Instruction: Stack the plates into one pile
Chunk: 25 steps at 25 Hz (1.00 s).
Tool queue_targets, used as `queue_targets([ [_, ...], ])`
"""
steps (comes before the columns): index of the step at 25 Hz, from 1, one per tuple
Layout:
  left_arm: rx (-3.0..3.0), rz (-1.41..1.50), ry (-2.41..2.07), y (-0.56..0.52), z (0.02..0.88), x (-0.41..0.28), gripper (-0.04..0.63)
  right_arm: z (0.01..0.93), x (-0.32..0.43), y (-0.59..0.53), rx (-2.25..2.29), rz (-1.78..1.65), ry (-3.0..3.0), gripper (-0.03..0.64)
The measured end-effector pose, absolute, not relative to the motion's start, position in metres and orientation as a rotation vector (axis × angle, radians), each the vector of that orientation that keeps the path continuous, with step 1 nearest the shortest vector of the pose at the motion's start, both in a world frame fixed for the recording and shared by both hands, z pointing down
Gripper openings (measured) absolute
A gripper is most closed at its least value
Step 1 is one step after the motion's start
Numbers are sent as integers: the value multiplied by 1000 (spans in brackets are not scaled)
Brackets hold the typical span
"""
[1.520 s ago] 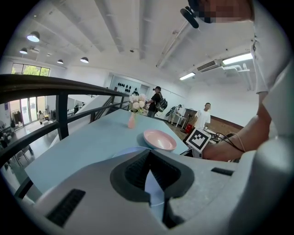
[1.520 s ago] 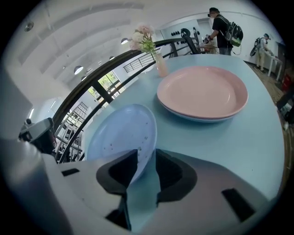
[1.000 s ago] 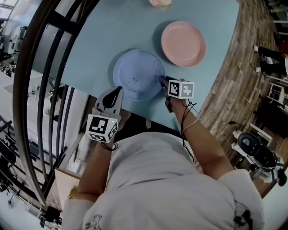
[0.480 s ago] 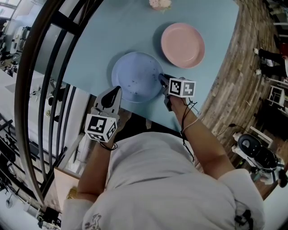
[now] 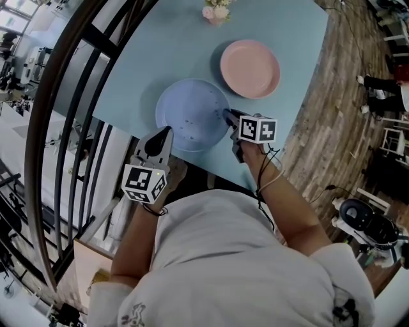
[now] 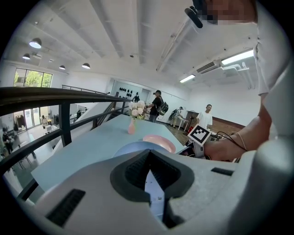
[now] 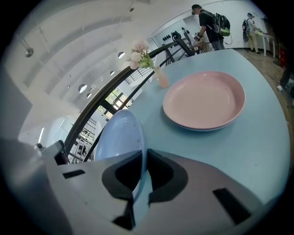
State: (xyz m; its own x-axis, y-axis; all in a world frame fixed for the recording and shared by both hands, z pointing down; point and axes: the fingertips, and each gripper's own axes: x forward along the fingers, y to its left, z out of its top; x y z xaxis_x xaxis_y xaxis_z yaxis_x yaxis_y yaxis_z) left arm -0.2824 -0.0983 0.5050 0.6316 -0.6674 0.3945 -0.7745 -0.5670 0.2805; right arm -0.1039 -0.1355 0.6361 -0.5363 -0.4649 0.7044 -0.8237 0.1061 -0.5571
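1. Our right hand-held gripper point(image 7: 141, 158) has just been closing its jaws. They are now pinching the right edge of the blue plate point(image 5: 192, 112), with the rim running straight through between the pads.
2. Our left hand-held gripper point(image 6: 148, 158) is gripping the same plate at its near left edge. Its jaws are pressing in on a pale strip of rim that is showing between them.
3. Each gripper's marker cube is sitting close to our wrist, the right one point(image 5: 257, 129) beside the plate and the left one point(image 5: 145, 183) off the table's near edge.
4. The blue plate is spanning the space between the two grippers, over the near part of the light blue table point(image 5: 166, 45). We cannot tell whether it is touching the tabletop.
5. The pink plate point(image 5: 250, 68) is lying flat on the table just beyond the blue one and to its right. A narrow strip of table is showing between them.
6. A small vase of pale flowers point(image 5: 216, 13) is standing upright at the far edge, beyond both plates.
7. A dark railing point(image 5: 70, 96) is curving along the table's left side, and wooden floor point(image 5: 332, 128) is showing on the right.
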Motion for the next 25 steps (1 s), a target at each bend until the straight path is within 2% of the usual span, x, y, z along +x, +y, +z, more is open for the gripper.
queue_targets([
  [8, 2488, 317, -1164, -76, 475, -261, 5, 589, -81, -119, 1279, 1355, -2147, 21],
  [25, 2613, 261, -1251, -20, 401, -180, 5, 508, 14, -73, 1335, 1246, -2336, 21],
])
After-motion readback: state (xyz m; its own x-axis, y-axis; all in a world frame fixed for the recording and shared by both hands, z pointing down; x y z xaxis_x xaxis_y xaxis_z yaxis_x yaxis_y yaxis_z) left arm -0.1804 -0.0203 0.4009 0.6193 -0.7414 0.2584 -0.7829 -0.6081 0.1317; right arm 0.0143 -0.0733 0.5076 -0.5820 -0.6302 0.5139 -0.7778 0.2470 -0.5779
